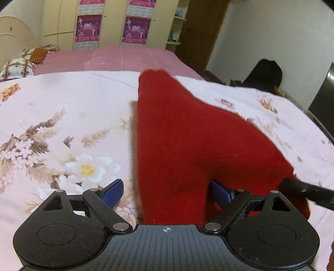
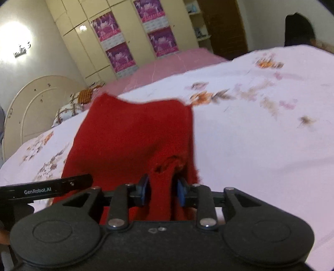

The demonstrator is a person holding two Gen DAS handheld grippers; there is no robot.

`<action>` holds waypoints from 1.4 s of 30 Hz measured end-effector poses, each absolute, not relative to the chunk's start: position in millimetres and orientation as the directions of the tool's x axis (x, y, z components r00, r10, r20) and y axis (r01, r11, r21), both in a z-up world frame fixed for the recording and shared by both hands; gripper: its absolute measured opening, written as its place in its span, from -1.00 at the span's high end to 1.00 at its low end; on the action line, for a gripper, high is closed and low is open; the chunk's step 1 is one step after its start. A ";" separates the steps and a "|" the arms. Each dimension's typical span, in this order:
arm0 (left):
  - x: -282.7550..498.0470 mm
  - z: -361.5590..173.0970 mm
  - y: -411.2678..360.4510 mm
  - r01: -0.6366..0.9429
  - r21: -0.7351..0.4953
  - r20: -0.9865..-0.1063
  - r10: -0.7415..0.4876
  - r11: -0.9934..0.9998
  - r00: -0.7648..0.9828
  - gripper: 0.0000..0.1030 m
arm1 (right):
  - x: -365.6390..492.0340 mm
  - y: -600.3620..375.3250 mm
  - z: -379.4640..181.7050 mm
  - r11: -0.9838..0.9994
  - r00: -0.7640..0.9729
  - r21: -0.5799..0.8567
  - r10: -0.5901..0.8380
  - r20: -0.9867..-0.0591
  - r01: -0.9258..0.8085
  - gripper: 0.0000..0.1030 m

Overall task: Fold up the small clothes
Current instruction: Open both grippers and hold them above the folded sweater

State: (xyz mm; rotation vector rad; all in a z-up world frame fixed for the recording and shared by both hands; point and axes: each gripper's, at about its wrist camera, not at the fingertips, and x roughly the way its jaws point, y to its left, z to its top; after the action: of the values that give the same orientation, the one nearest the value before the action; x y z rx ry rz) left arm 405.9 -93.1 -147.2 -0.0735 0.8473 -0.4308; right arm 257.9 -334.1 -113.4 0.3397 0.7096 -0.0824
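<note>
Floral bedsheet (image 1: 62,116) bears a red knitted garment (image 1: 177,135), bunched.

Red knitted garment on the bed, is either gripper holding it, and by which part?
The right gripper pinches a bunched fold at the red knitted garment's near edge. The left gripper is open, straddling it.

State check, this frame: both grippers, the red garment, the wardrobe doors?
Left gripper: jaws wide open, red cloth between them, not pinched.
Right gripper: shut on a bunched fold of the garment.
Red garment: near edge gathered, far end on the floral bedsheet.
Wardrobe doors: closed.
</note>
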 end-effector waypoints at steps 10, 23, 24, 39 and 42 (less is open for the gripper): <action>444.5 -109.6 -101.4 0.301 -0.248 -0.641 -0.389 0.921 0.662 -0.73 | 305.9 -317.3 -85.7 0.968 0.813 0.233 0.057 -0.580 0.099 0.46; 530.0 -169.2 -136.5 0.220 -0.292 -0.739 -0.366 0.931 0.567 -0.73 | 394.1 -313.6 -143.7 0.990 0.742 0.015 -0.094 -0.664 0.139 0.54; 530.4 -171.9 -139.9 0.224 -0.290 -0.734 -0.366 0.931 0.572 -0.73 | 387.1 -319.6 -148.0 0.987 0.761 0.044 -0.090 -0.643 0.154 0.54; 480.1 -144.4 -112.7 0.253 -0.258 -0.703 -0.361 0.932 0.613 -0.87 | 352.1 -310.1 -109.1 0.983 0.795 0.092 -0.073 -0.602 0.159 0.47; 463.1 -142.9 -110.2 0.277 -0.248 -0.698 -0.369 0.928 0.613 -0.87 | 339.2 -292.2 -101.9 0.993 0.806 0.053 -0.055 -0.590 0.107 0.46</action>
State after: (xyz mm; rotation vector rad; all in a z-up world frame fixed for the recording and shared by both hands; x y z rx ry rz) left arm 463.1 -110.2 -142.9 -0.1196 0.8314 -0.3735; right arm 339.2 -292.2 -101.9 0.0853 0.6284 -0.0865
